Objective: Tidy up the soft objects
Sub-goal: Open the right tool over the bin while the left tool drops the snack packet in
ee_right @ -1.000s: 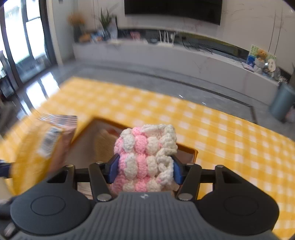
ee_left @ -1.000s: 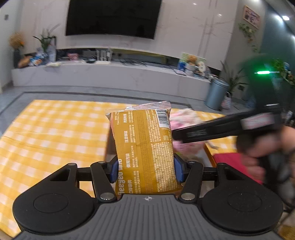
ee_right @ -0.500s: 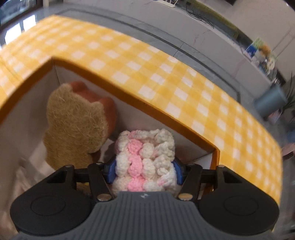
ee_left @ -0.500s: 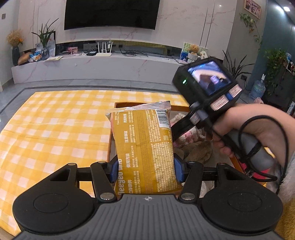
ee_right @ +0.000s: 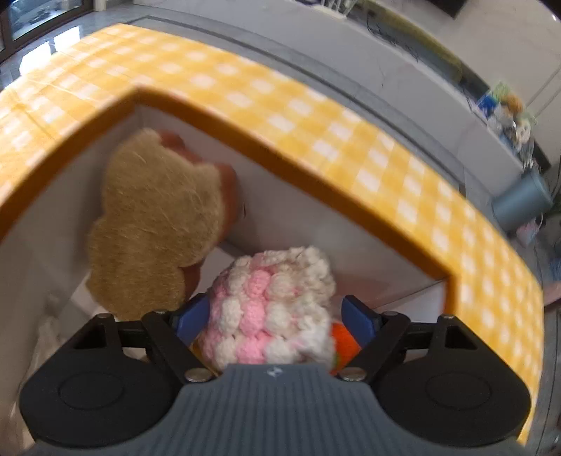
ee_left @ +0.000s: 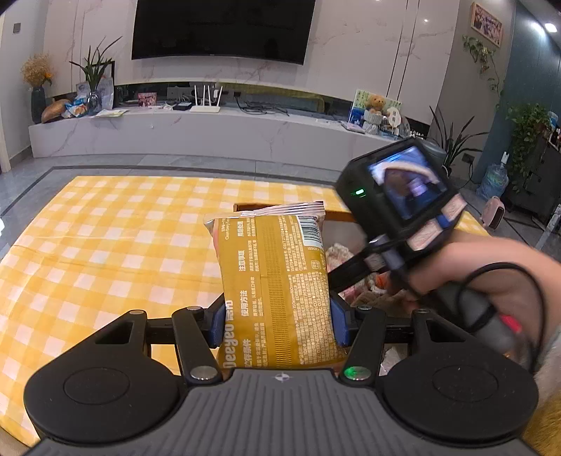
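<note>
Left gripper [ee_left: 275,324]: clamped on gold wipes pack [ee_left: 275,291], blue pads pressed to both flanks near its lower end. Pack upright, crimped seal at 12, barcode at upper right, held above yellow checked tablecloth [ee_left: 105,252].

Right gripper [ee_right: 277,317]: jaws opening, pink-and-white crochet piece [ee_right: 271,308] between them. Left pad at the yarn's edge, right pad clear of it with a visible gap. No squeeze on the yarn.

Crochet piece: down inside orange-rimmed box [ee_right: 315,175], near its white inner wall, at 6 of the right wrist view. Small orange item [ee_right: 345,345] just beside it at 4, partly hidden by the right finger; kind not readable.

Tan plush toy [ee_right: 154,224]: also inside the box, at 10 from the crochet piece, leaning on the far white wall, reddish-brown part behind it. Touching the crochet or not: cannot tell, blur.

Left wrist view: right gripper body with lit camera screen [ee_left: 406,186] at 2 from the pack, pointed down into the box, gripped by a hand [ee_left: 484,277]. Box edge visible behind the pack's top. Crochet yarn [ee_left: 338,250] peeking out at 3 of the pack.

Background: TV [ee_left: 221,29] at 12, grey bin [ee_right: 522,203] at 3 in right wrist view.
</note>
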`<state>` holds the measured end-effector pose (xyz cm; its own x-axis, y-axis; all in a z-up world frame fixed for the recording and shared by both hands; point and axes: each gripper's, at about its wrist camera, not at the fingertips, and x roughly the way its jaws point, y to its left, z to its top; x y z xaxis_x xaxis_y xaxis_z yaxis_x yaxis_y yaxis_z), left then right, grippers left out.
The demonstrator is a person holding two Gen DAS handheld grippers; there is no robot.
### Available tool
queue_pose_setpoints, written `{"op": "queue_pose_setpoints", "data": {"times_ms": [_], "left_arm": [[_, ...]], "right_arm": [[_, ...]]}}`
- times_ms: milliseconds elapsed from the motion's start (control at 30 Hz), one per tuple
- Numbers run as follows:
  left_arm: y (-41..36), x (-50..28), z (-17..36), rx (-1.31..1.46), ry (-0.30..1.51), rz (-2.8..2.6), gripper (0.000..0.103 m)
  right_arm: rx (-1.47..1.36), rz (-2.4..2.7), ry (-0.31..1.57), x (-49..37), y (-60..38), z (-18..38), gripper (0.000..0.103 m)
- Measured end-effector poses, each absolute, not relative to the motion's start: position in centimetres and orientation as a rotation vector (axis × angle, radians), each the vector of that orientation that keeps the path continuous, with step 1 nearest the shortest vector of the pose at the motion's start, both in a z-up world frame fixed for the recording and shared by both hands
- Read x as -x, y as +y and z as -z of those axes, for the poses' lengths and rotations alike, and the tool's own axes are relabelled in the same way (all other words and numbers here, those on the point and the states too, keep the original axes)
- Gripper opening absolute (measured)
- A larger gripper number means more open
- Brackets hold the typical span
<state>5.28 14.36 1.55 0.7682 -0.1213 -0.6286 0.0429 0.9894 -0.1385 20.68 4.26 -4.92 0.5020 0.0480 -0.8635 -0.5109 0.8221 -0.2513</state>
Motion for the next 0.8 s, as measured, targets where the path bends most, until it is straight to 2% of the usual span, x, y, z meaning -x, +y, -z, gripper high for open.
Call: {"op": "queue_pose_setpoints", "data": {"times_ms": [33, 67, 167, 300, 500, 633, 800], "left_arm": [[14.5, -5.3, -1.6, 0.120, 0.686, 0.091, 0.064], [14.4, -5.1, -1.7, 0.117, 0.685, 0.094, 0.064], [13.9, -5.0, -1.5, 0.055, 0.725, 0.112, 0.064], [13.3, -5.5, -0.9, 0.063, 0.828, 0.077, 0.064], [12.2, -5.2, -0.7, -0.008, 0.913, 0.107, 0.064], [11.9, -4.6, 0.1, -0.032, 0.954, 0.127, 0.068], [11.5, -3.9, -1.1, -0.059, 0.913, 0.102, 0.073]], "right_arm": [[0.531, -0.346, 0.973, -20.4, 4.0, 4.1, 0.095], [0.535, -0.329, 0.936, -20.0, 3.7, 3.2, 0.098], [0.501, -0.289, 0.832, -18.7, 2.1, 0.4, 0.099], [0.402, -0.302, 0.797, -17.4, 0.0, -1.9, 0.099], [0.361, -0.284, 0.779, -16.0, -1.4, -2.3, 0.099], [0.345, -0.283, 0.787, -14.8, -1.5, -2.4, 0.099], [0.361, -0.296, 0.774, -13.3, -1.5, -2.7, 0.099]]}}
